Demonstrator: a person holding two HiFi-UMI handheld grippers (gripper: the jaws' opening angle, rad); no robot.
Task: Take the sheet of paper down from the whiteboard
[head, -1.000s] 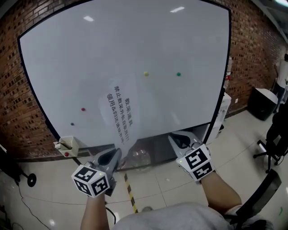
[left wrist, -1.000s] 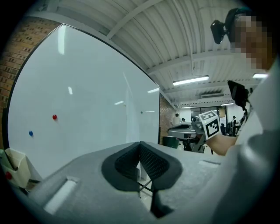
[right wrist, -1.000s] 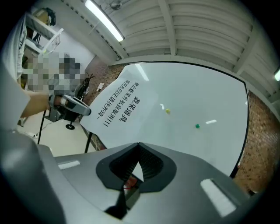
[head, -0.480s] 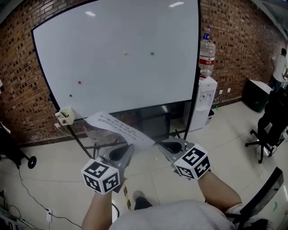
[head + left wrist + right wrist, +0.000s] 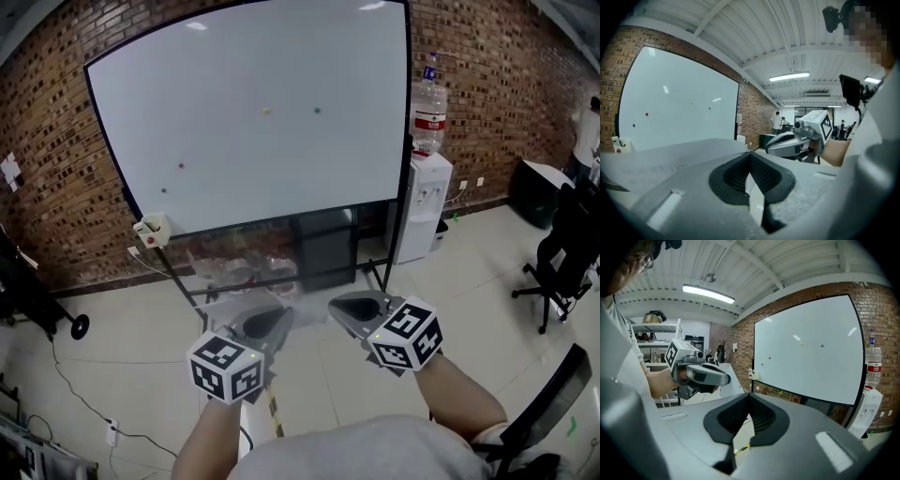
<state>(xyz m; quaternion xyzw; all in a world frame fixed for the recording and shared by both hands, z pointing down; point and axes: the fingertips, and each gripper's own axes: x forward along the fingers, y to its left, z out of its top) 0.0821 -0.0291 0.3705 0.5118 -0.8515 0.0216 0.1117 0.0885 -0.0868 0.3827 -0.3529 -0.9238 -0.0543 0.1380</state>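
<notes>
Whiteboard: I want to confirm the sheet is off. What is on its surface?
Four small magnets sit on the whiteboard, nothing else. The brick wall directly behind it is covered.

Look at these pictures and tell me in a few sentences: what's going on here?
A person with a gripper in each hand faces a whiteboard. The paper is already off the board. The left gripper is shut on its edge and holds it low in front of the person. The right gripper has just closed its jaws, with nothing between them. Only a few small magnets are on the board.
</notes>
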